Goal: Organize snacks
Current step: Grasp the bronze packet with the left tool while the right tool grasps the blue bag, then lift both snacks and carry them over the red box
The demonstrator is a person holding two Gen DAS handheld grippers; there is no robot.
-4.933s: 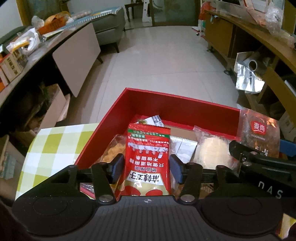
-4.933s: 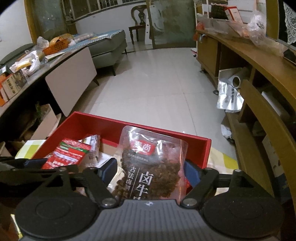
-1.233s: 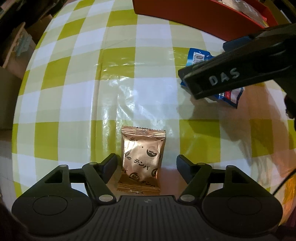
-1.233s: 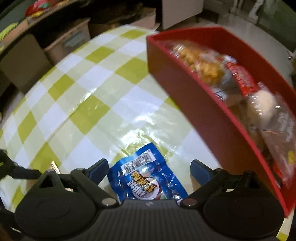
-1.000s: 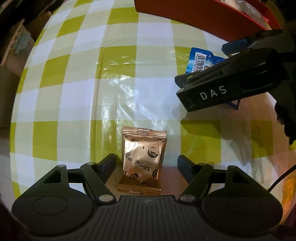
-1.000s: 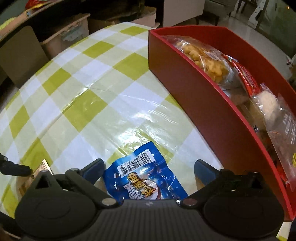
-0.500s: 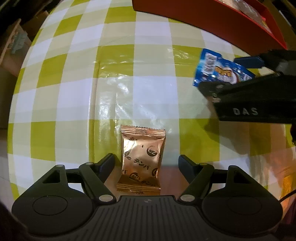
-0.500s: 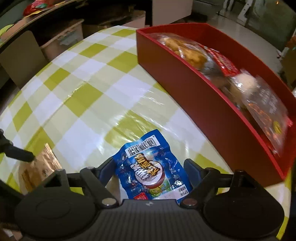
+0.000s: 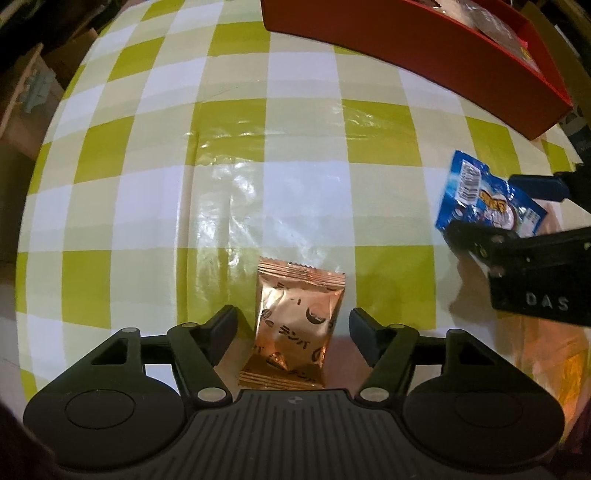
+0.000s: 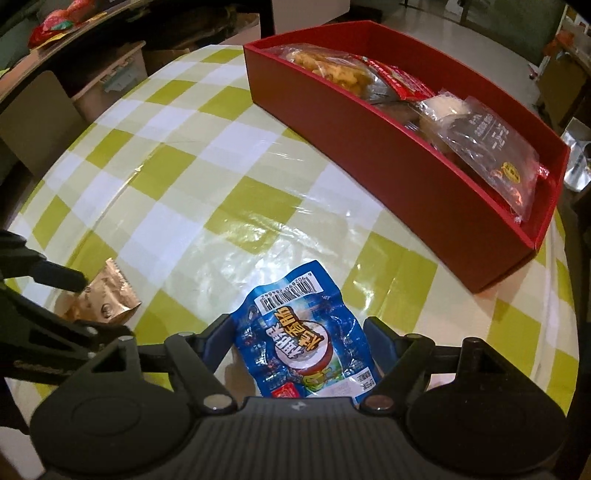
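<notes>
Green-checked tablecloth (image 10: 155, 177), pale tiled floor (image 10: 480, 40), cluttered dim shelf (image 10: 55, 33)

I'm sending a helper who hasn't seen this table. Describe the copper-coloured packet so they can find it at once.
On the green-and-white checked tablecloth, look away from the long red box toward the near edge. The copper packet lies flat between the open fingers of the left gripper. It is shiny metallic copper with dark print, unlike the blue packet.

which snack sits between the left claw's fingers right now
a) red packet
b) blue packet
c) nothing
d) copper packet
d: in the left wrist view the copper packet lies flat on the checked cloth inside the open left claw, clear of both fingers; the blue packet is in the right claw.
</notes>
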